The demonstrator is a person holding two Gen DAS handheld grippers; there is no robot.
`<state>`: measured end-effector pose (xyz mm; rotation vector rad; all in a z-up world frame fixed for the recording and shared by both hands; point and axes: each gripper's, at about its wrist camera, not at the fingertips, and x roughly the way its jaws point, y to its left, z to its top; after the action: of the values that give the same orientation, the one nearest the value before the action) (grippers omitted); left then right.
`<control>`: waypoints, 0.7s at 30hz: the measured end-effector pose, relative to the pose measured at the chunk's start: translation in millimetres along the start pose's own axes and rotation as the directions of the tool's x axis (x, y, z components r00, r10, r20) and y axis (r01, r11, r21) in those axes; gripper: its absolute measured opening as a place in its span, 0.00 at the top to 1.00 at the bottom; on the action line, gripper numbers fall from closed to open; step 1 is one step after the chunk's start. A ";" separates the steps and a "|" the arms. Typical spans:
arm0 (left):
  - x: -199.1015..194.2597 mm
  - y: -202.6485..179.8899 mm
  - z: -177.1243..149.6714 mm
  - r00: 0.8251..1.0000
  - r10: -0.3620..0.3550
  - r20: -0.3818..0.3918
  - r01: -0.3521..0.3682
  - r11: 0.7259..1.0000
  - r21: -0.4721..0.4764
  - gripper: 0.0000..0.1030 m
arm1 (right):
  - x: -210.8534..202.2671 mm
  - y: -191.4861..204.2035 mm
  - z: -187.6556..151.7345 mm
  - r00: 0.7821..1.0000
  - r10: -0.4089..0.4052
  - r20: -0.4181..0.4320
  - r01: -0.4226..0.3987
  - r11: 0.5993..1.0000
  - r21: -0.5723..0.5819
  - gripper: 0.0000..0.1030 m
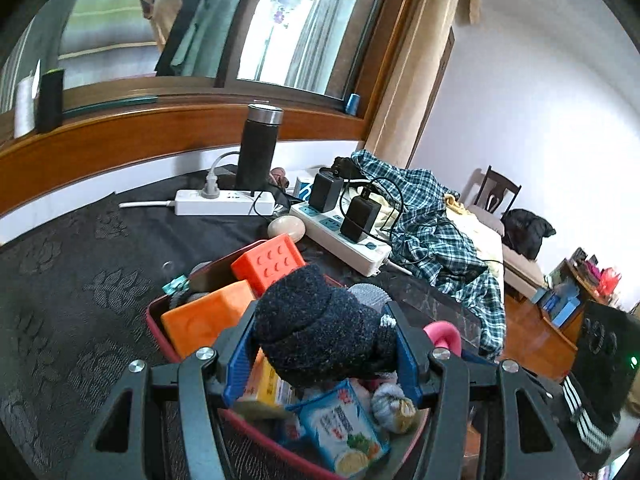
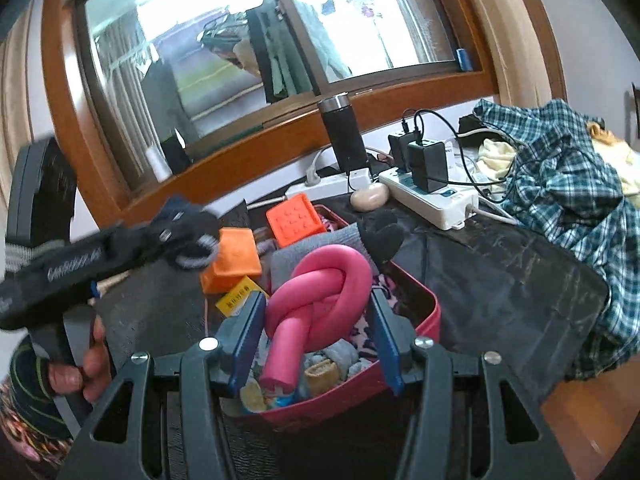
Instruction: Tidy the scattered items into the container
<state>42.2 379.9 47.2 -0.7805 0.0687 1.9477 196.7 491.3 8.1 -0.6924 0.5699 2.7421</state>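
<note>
**Dark sock held over the red container, pink tube knot between the other jaws**

We see the left hand-held gripper (image 1: 324, 344) clenched on a bundled navy fuzzy sock (image 1: 316, 324), held just above the red container (image 1: 154, 312) on the dark desk (image 1: 80, 280). The container lies directly below and ahead of it, already crowded with orange blocks (image 1: 204, 320) and packets, so we judge a release here would land inside. The right hand-held gripper (image 2: 316, 332) grasps a knotted pink foam tube (image 2: 320, 284), its free end pointing back toward us, also over the container (image 2: 432, 312). Both hands look equally near.
</note>
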 end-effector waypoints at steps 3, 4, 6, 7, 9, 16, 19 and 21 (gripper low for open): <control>16.2 0.2 0.4 1.000 -0.004 -0.017 0.004 1.000 0.008 0.41 | 6.9 1.8 -1.7 1.000 -0.024 -0.007 0.024 0.999 -0.040 0.46; 21.7 0.9 -0.4 1.000 -0.002 -0.026 0.002 1.000 0.006 0.41 | 8.8 1.3 -1.7 1.000 -0.029 -0.009 0.028 0.998 -0.047 0.46; 34.2 2.8 -1.7 0.999 -0.001 -0.048 0.001 1.000 -0.002 0.41 | 12.5 -0.9 -1.7 0.999 -0.033 -0.015 0.033 0.998 -0.056 0.46; 37.9 4.1 -2.7 0.998 0.002 -0.056 -0.002 1.000 -0.003 0.41 | 14.0 -2.2 -1.7 0.999 -0.034 -0.019 0.033 0.998 -0.055 0.46; 43.1 3.6 -4.9 0.998 0.009 -0.054 -0.009 1.000 0.013 0.41 | 16.3 -4.1 -1.8 0.999 -0.035 -0.025 0.034 0.998 -0.057 0.45; 51.4 -1.3 -8.0 0.999 0.004 -0.049 -0.001 0.998 0.058 0.32 | 17.7 -3.9 -2.7 0.998 -0.049 -0.032 0.046 0.996 -0.076 0.35; 48.8 -5.2 -7.0 0.999 -0.018 -0.044 0.020 0.998 0.062 0.18 | 16.4 -3.3 -3.1 0.998 -0.054 -0.033 0.052 0.995 -0.081 0.25; 46.3 -7.0 -6.7 0.999 -0.013 -0.041 0.015 0.998 0.062 0.17 | 15.5 -2.9 -3.4 0.998 -0.058 -0.033 0.055 0.995 -0.085 0.25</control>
<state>37.5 417.2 18.5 -0.7776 0.1480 1.9072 185.8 494.8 -3.3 -0.7660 0.4378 2.7190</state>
